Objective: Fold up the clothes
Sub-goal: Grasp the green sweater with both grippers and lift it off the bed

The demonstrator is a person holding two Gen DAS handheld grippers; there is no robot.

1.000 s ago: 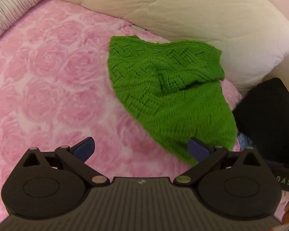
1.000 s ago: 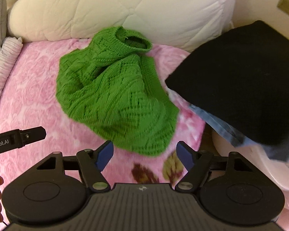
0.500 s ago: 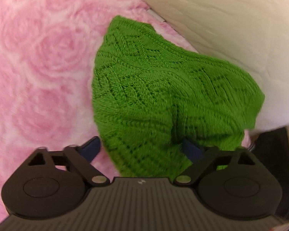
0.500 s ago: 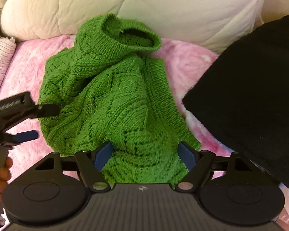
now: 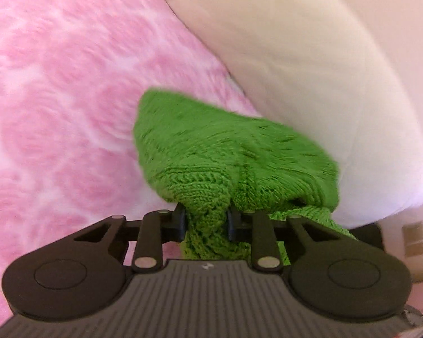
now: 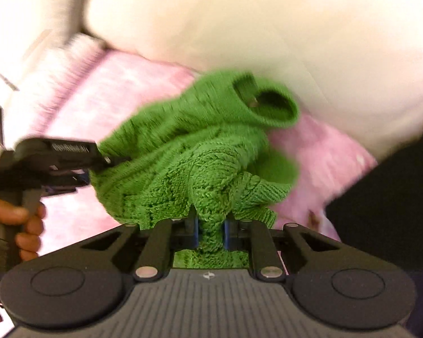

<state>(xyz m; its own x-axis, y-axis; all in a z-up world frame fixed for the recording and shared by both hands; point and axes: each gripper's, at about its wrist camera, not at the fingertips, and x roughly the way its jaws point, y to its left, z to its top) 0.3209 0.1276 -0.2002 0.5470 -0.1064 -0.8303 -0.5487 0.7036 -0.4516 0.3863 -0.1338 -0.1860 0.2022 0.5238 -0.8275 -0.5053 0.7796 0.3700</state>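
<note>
A green knit sweater [image 5: 228,152] lies bunched on a pink rose-patterned blanket [image 5: 56,107]. My left gripper [image 5: 206,221] is shut on a fold of its edge, knit squeezed between the jaws. My right gripper [image 6: 210,231] is shut on another bunched part of the sweater [image 6: 189,152], whose collar opening faces away near the pillow. The left gripper also shows in the right wrist view [image 6: 96,166], at the sweater's left edge, held by a hand.
A large cream quilted pillow [image 5: 310,64] lies right behind the sweater, and shows in the right wrist view [image 6: 253,25]. A black garment [image 6: 394,202] lies at the right. A striped white cushion [image 6: 56,73] sits at the left.
Both grippers moved in onto the sweater and went from open to shut on its knit. The sweater is now bunched up between them.
</note>
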